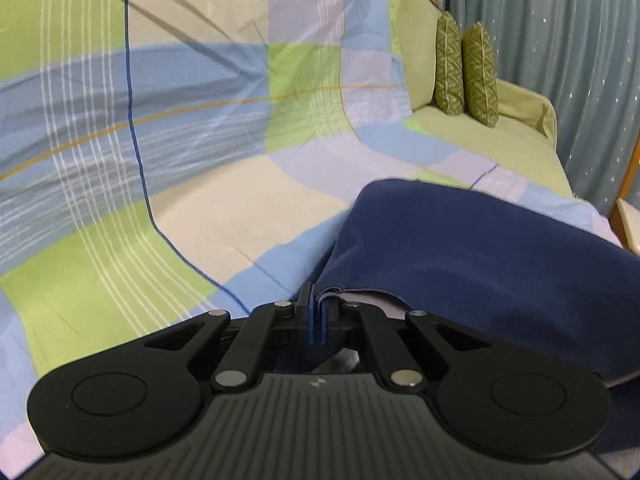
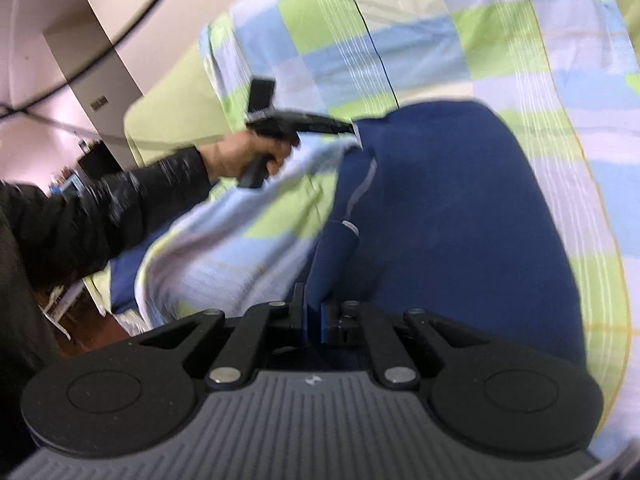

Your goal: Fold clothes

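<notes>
Holding item: navy garment (image 2: 460, 216), spread on the checked bedsheet (image 1: 200, 160). Left gripper (image 1: 317, 322) clamped on one edge of the garment; right gripper (image 2: 314, 320) clamped on a folded edge nearer the person. Garment's long axis runs between the two grippers, its bulk to their right.

Checked sheet (image 1: 208, 128) in green, blue, cream, lilac draped over light green sofa (image 1: 528, 136). Two olive patterned cushions (image 1: 466, 68) upright side by side at sofa's far end. Blue-grey curtain (image 1: 560, 40) with tiny white specks behind. Pale wall (image 2: 48, 8), dark wood floor (image 2: 92, 332) at sofa's other end.
</notes>
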Demonstrator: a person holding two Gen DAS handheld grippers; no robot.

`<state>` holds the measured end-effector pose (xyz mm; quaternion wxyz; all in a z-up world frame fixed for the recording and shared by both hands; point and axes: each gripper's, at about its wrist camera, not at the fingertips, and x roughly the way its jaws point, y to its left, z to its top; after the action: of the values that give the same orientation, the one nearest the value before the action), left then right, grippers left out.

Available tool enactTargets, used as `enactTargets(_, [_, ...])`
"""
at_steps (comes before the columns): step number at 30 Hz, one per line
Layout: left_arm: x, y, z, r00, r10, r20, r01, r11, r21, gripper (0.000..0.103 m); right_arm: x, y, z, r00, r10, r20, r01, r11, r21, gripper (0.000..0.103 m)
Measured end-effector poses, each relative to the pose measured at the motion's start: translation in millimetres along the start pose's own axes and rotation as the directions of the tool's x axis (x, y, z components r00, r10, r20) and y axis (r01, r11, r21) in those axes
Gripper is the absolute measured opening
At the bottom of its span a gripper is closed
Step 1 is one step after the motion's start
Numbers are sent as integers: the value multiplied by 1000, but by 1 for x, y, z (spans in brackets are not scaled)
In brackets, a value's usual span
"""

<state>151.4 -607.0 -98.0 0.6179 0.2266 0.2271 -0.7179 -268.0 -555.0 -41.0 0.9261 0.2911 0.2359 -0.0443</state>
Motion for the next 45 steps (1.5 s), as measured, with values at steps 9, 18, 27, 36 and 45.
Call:
enactTargets(9, [6, 6, -16, 982, 119, -144, -123, 992, -20, 2, 30, 2, -19, 984, -88, -154, 78, 994, -73, 5])
enactTargets(18, [-27, -1, -22, 998, -18, -63, -1, 959, -284, 19, 29, 15, -22, 979, -162, -126, 139, 975, -172, 22])
enactTargets(27, [-27, -12, -27, 995, -100, -29, 77, 895, -439, 63, 34, 47, -29, 961, -256, -106, 188, 883, -430, 23])
enactTargets(36, [-24, -18, -28, 991, -135, 1, 112, 823, -557, 63, 44, 52, -33, 958, -268, -98, 182, 837, -516, 23])
enactTargets(45, [-45, -22, -43, 979, -201, 39, 181, 761, -623, 63, 41, 48, -35, 958, -269, -100, 181, 837, -516, 23])
